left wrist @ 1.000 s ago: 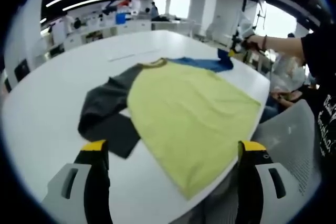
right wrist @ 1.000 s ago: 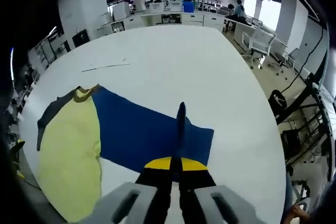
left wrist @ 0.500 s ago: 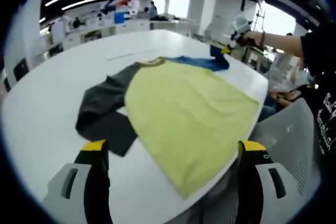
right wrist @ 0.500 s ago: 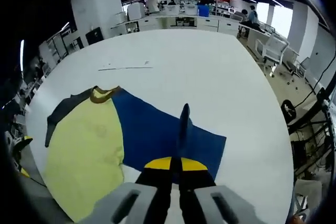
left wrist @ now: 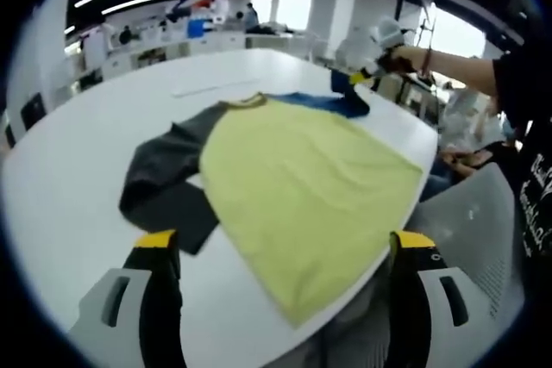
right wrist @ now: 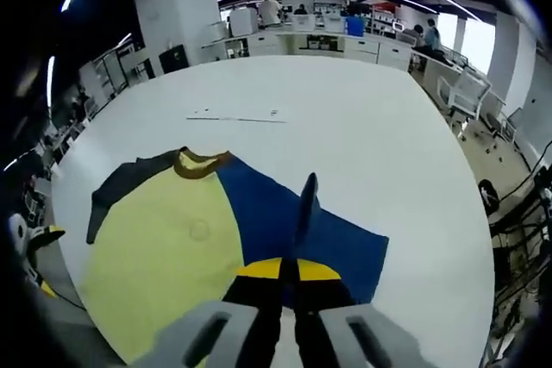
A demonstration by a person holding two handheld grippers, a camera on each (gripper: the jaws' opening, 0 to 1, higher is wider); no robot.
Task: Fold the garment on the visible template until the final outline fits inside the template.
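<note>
Right hand-held gripper (right wrist: 288,271) pinching blue sleeve (right wrist: 332,243) (raised), white table (right wrist: 362,144)

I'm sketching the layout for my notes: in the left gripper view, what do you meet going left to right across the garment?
Grey sleeve → yellow body → blue sleeve → right gripper pinching its edge.

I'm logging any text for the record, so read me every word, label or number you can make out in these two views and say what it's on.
White lettering on the person's black top, at the edge of the left gripper view: too blurred and cut off to read.
Faint marks on the white table beyond the shirt: too small to tell whether they are writing.
Nothing legible on the shirt or on the tongs.
</note>
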